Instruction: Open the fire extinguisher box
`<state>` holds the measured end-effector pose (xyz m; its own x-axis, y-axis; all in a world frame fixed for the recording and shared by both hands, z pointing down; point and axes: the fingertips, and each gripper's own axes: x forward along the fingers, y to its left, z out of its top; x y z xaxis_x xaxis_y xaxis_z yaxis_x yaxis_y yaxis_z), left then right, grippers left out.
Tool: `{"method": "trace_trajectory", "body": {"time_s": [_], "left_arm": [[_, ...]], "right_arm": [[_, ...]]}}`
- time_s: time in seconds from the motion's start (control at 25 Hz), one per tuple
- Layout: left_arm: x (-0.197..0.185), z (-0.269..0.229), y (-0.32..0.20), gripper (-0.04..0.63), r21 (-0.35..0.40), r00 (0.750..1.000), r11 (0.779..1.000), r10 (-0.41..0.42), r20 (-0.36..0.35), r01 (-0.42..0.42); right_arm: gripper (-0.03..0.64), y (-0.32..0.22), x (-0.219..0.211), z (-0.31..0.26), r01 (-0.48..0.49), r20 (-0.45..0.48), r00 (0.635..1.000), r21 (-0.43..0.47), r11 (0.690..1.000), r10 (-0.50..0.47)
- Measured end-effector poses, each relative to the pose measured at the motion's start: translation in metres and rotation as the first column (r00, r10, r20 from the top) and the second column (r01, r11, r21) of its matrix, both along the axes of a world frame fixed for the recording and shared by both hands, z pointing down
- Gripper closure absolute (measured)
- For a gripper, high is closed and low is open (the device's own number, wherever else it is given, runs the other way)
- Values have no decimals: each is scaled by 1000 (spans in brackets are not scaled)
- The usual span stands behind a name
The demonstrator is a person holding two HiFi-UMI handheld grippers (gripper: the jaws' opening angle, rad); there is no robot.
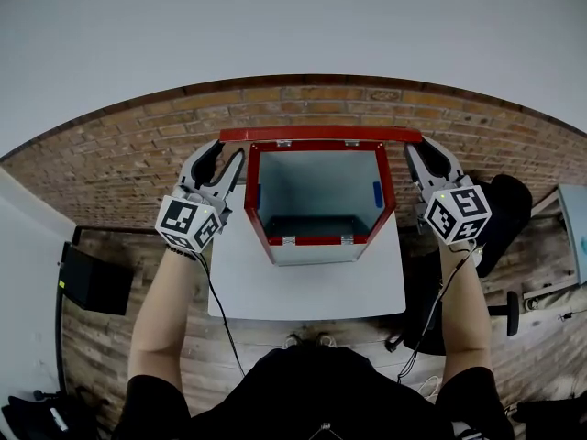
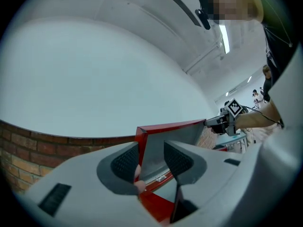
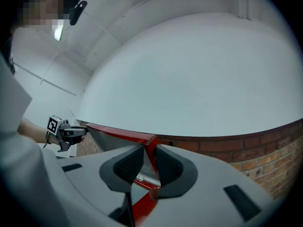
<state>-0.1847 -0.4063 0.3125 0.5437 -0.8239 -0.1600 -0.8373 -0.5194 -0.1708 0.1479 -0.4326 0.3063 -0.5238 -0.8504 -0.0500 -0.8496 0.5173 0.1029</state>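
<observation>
Soft, even white light fills your head view, with no hard shadows on the surface (image 1: 312, 287). Only the floor (image 1: 101, 337) beneath it looks dim. The fisheye lens bows the brick wall (image 1: 119, 163) into an arch. Both gripper views curve heavily and go black at the corners. A ceiling strip light (image 2: 225, 38) glares in your left gripper view. The red lid (image 3: 118, 135) stays sharp in both.

We are looking steeply down from overhead; both gripper views are facing the shared red lid (image 1: 321, 135) closely.
</observation>
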Motion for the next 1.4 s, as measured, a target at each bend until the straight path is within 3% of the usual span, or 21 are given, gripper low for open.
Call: {"method": "trace_trajectory", "body": {"time_s": [0.56,1.4], "left_arm": [[-14,-25,-51,500,-12,993,993,-118,-23,117],[-18,-34,-118,505,-113,984,979,-176,-34,171]], "right_arm": [[552,-46,0,-24,-62,-19,998,9,998,62],[558,-118,-5,-34,-93,-3,996,-47,995,93]]}}
